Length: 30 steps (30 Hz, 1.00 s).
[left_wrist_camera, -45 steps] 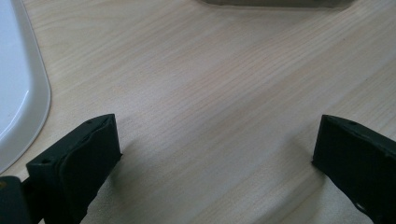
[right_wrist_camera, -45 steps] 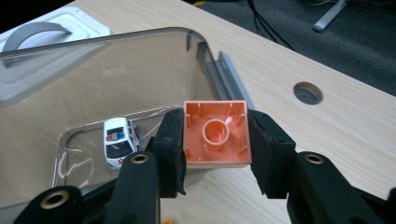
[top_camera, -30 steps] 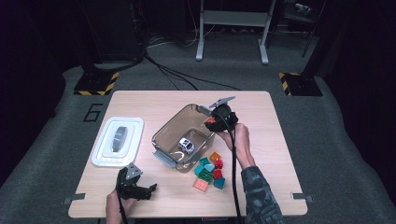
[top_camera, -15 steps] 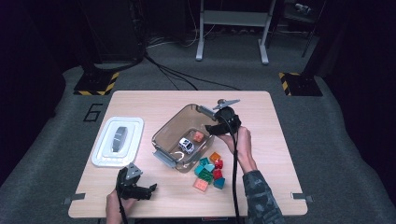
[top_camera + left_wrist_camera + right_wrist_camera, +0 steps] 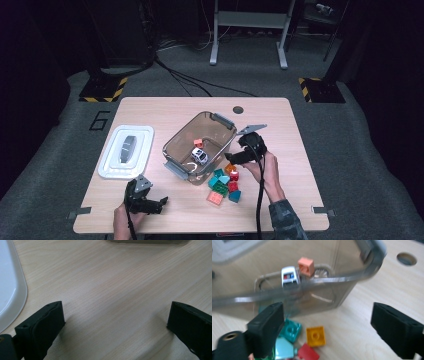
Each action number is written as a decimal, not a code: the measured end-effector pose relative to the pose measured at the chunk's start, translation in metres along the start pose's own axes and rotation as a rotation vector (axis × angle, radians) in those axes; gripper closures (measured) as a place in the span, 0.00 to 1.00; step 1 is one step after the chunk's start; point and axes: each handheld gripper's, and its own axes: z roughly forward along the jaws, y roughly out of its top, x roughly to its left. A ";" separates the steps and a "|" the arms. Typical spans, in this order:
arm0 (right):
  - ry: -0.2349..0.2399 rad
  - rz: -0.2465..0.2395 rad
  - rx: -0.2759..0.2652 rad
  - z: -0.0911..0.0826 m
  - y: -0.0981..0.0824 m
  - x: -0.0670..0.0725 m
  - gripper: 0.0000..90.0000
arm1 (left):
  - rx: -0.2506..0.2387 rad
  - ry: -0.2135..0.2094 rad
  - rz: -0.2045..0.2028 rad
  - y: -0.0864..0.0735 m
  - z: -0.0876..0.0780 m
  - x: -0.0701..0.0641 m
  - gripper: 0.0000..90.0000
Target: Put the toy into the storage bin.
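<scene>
Orange brick [image 5: 306, 266], yellow brick [image 5: 316, 336].

Clear bin [image 5: 317, 282] blurred, lid [image 5: 10, 290] edge-cropped

The table [image 5: 120, 290] is pale wood, matt, with fine grain. Just beyond the right fingers [image 5: 265, 332], the bin [image 5: 352, 277] is smoky clear plastic, glossy; between them, the bricks [image 5: 315, 336] are smooth plastic. Beside the matt black left fingers [image 5: 47, 325], the lid [image 5: 12, 290] is glossy white plastic.

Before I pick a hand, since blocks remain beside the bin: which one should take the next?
Right. The right gripper, jaws just opened and empty, hangs by the blocks; the left gripper rests far off near the lid.
</scene>
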 end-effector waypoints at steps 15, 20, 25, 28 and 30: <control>0.071 -0.012 0.047 0.001 -0.069 0.018 0.00 | 0.000 0.000 -0.001 0.000 0.000 0.000 0.01; 0.071 -0.013 0.037 0.000 -0.087 0.026 0.00 | 0.000 0.001 -0.001 0.000 0.000 0.000 0.01; 0.084 -0.002 0.056 0.006 -0.104 0.032 0.00 | 0.000 0.001 -0.001 0.000 0.000 0.000 0.01; 0.071 0.003 0.058 0.008 -0.113 0.036 0.02 | 0.000 0.001 -0.001 0.000 0.000 0.000 0.01; 0.065 0.003 0.060 0.009 -0.118 0.037 0.07 | -0.001 0.002 -0.001 0.000 0.000 0.000 0.01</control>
